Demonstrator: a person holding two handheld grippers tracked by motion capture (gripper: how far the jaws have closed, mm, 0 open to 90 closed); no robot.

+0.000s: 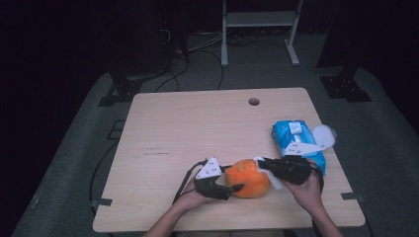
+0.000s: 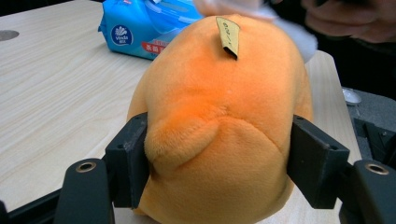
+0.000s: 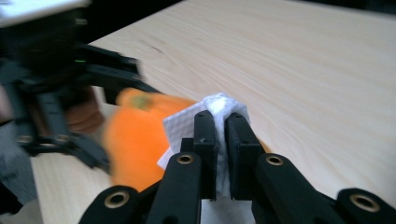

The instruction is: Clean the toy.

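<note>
**Listener:** What's on the table, and where?

**Operator:** An orange plush toy [image 1: 248, 178] sits near my edge of the wooden table [image 1: 197, 128], between my two grippers. Behind it to the right lies a blue pack of wipes [image 1: 296, 138], its lid flipped open.

**Listener:** What are the tools doing?

**Operator:** My left gripper [image 2: 219, 163] has its jaws pressed into both sides of the toy, denting the plush. I judge that grip is there to stop the soft body sliding. My right gripper [image 3: 222, 154] is pinched nearly shut on a folded white wipe [image 3: 212, 109], whose free end pokes past the tips and rests against the toy's top.

**Listener:** So one steadies, one cleans?

**Operator:** That's my reading: a wiping stroke across the fabric looks next. The toy's small tag [image 2: 229, 36] faces upward, near the wipe.
</note>
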